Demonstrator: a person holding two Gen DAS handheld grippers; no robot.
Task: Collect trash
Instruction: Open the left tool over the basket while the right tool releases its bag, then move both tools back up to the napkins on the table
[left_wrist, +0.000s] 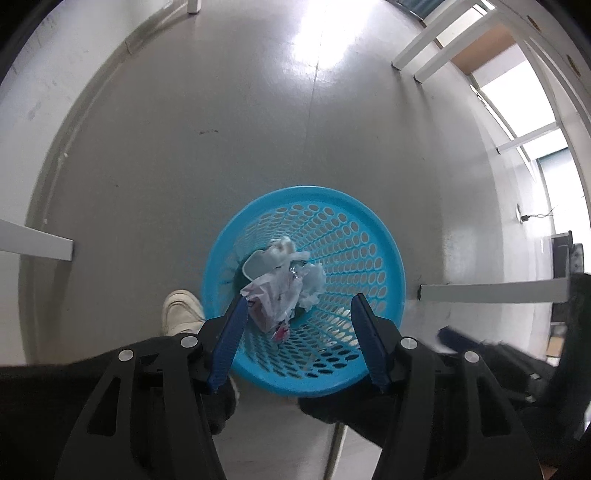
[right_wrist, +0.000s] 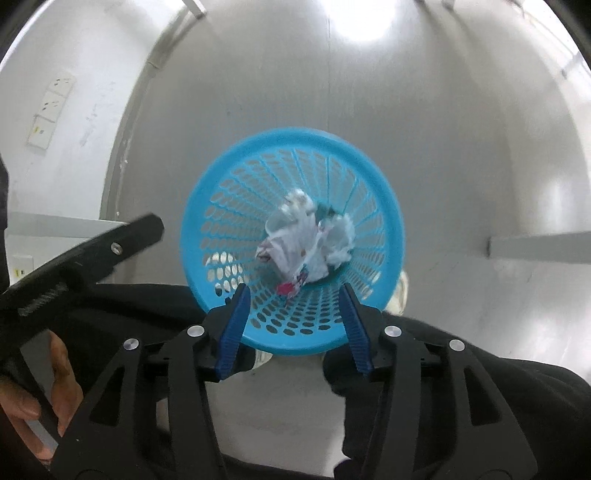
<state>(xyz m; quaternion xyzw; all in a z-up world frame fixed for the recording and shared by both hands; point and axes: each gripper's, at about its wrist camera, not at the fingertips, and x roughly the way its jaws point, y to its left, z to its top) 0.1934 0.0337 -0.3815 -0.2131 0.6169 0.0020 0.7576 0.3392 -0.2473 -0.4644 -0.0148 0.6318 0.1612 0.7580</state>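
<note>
A round blue perforated wastebasket (left_wrist: 303, 192) stands on the grey floor right below both grippers. Crumpled white paper and plastic wrappers (left_wrist: 284, 284) with a bit of pink print lie at its bottom. My left gripper (left_wrist: 299, 299) hangs above the basket's near side with its blue fingers wide apart and nothing between them. In the right wrist view the same basket (right_wrist: 291, 134) and trash pile (right_wrist: 306, 240) show. My right gripper (right_wrist: 294, 287) is open over the near rim and holds nothing. Both point steeply downward.
A person's pale shoe (left_wrist: 181, 310) and black trouser legs stand close to the basket. White table legs (left_wrist: 491, 291) lie right and left of it. A hand (right_wrist: 37, 398) grips the other tool's black handle. Wall sockets (right_wrist: 51, 107) sit on the left wall.
</note>
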